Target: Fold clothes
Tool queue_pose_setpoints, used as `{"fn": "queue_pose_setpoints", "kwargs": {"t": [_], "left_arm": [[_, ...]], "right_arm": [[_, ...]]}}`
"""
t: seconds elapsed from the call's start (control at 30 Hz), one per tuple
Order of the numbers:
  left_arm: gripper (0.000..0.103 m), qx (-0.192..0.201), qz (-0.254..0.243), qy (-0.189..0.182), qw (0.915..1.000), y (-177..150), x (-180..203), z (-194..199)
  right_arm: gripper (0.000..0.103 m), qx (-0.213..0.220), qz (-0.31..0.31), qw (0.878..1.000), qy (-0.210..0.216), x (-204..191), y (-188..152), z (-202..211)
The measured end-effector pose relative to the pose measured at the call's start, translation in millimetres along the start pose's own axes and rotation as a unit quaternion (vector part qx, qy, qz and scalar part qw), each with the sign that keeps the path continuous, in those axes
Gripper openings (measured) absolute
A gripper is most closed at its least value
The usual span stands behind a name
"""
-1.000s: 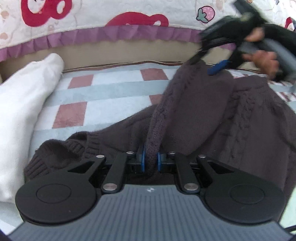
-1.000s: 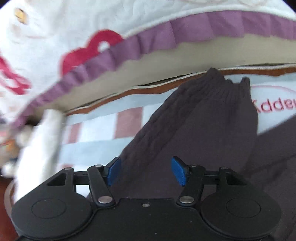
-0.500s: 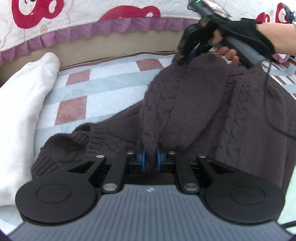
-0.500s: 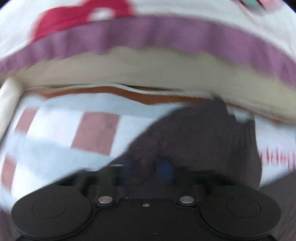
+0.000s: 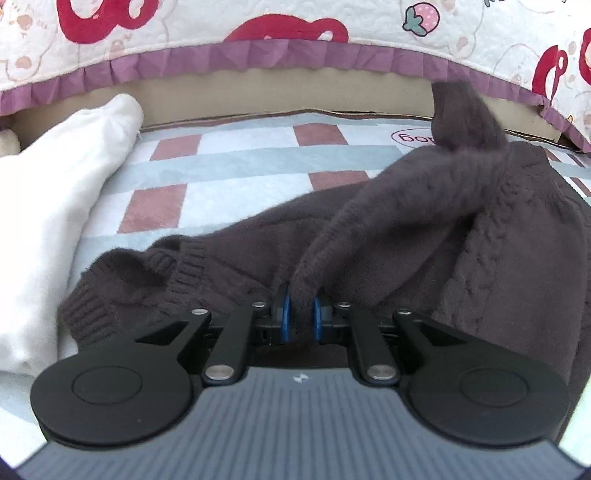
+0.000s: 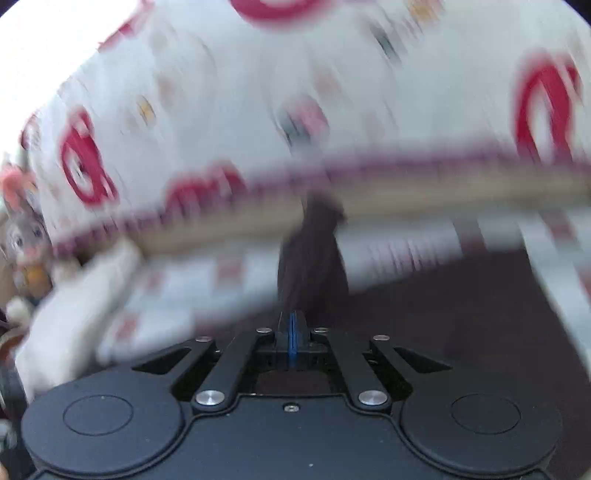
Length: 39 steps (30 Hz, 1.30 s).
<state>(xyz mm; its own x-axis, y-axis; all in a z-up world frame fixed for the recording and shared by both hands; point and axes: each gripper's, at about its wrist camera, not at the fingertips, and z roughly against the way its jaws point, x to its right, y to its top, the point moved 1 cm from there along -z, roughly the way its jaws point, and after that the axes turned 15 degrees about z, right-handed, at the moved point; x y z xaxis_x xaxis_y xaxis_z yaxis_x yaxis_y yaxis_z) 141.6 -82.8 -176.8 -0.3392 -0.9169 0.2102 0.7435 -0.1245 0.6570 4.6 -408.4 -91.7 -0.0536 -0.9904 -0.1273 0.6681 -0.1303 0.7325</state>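
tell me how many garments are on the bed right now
2: a dark knit sweater spread across the checked bed cover, pinched by both grippers, and a white garment bunched along the left side. Others may lie out of view.

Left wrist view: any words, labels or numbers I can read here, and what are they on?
Checked mat: one oval logo near its far edge, partly covered by the dark sweater. Seen upside down, its visible letters look like "bop"; the rest is hidden, so the full word cannot be read.
Quilt: only pictures, strawberries and red shapes, no text.
Right wrist view: too blurred to read anything.
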Motion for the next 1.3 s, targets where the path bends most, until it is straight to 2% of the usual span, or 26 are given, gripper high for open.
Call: {"fn": "queue_pose_setpoints", "kwargs": {"t": [0.1,0.17,0.2,0.23,0.27,0.33,0.37,0.53,0.63,0.73,0.8,0.83,0.87,0.9,0.93,1.0,1.07,1.13,1.17,1.2,1.23,1.3], "left_arm": [[0.012,0.000,-0.014,0.012,0.9998,-2,6,-1],[0.012,-0.001,-0.026,0.020,0.9995,-4,10,-1],[0.012,0.000,-0.027,0.021,0.9994,-5,9,-1],[0.012,0.000,-0.027,0.022,0.9994,-6,8,-1],[0.013,0.000,-0.028,0.022,0.9994,-6,8,-1],[0.015,-0.001,-0.019,0.026,0.9995,-7,5,-1],[0.015,-0.005,-0.015,0.030,0.9994,-9,4,-1],[0.015,-0.015,-0.062,0.032,0.9974,-13,10,0],[0.016,-0.018,-0.038,0.025,0.9988,-9,4,0],[0.016,-0.019,-0.023,0.020,0.9994,-6,1,-1],[0.016,-0.018,-0.031,0.020,0.9992,-8,2,0],[0.016,-0.017,-0.036,0.021,0.9990,-8,3,0],[0.016,-0.015,-0.038,0.022,0.9989,-9,3,0],[0.016,-0.013,-0.036,0.020,0.9991,-9,2,0],[0.016,-0.013,-0.030,0.018,0.9993,-8,1,0],[0.016,-0.015,-0.019,0.012,0.9996,-6,-2,1],[0.019,-0.021,-0.011,0.002,0.9997,-3,-6,1],[0.022,-0.020,0.007,-0.013,0.9997,1,-10,4],[0.023,-0.019,0.019,-0.021,0.9994,2,-12,5],[0.023,-0.019,0.028,-0.022,0.9992,3,-14,6],[0.023,-0.019,0.037,-0.023,0.9989,3,-16,7],[0.028,-0.020,0.053,-0.025,0.9980,3,-21,10]], "right_arm": [[0.009,-0.052,-0.023,0.998,0.009,12,-22,-13],[0.015,-0.048,-0.038,0.998,0.018,15,-18,-20],[0.025,-0.041,-0.041,0.998,0.026,14,-13,-25],[0.051,-0.036,-0.044,0.998,0.032,13,-7,-32],[0.061,-0.033,-0.050,0.997,0.038,13,-1,-42],[0.061,-0.034,-0.069,0.996,0.054,17,14,-64],[0.065,-0.043,-0.084,0.993,0.071,19,21,-78],[0.067,-0.073,-0.162,0.976,0.129,32,35,-131],[0.068,-0.076,-0.175,0.978,0.083,36,37,-157],[0.068,-0.070,-0.184,0.979,0.055,38,40,-182],[0.069,-0.051,-0.158,0.983,0.074,35,42,-194],[0.063,-0.042,-0.137,0.985,0.096,33,41,-196],[0.028,-0.033,-0.116,0.986,0.117,31,41,-198],[0.017,-0.027,-0.092,0.987,0.125,28,41,-196],[0.017,-0.017,-0.066,0.991,0.117,24,43,-186],[0.016,0.029,-0.033,0.993,0.113,16,45,-149],[0.015,0.074,-0.002,0.992,0.103,7,40,-100],[0.015,0.101,0.029,0.991,0.077,-3,26,-49],[0.016,0.098,0.034,0.992,0.067,-7,15,-30],[0.019,0.072,0.024,0.995,0.060,-9,0,-21],[0.025,0.037,0.014,0.998,0.052,-10,-16,-17],[0.035,-0.075,0.003,0.997,0.023,-10,-49,-28]]}}
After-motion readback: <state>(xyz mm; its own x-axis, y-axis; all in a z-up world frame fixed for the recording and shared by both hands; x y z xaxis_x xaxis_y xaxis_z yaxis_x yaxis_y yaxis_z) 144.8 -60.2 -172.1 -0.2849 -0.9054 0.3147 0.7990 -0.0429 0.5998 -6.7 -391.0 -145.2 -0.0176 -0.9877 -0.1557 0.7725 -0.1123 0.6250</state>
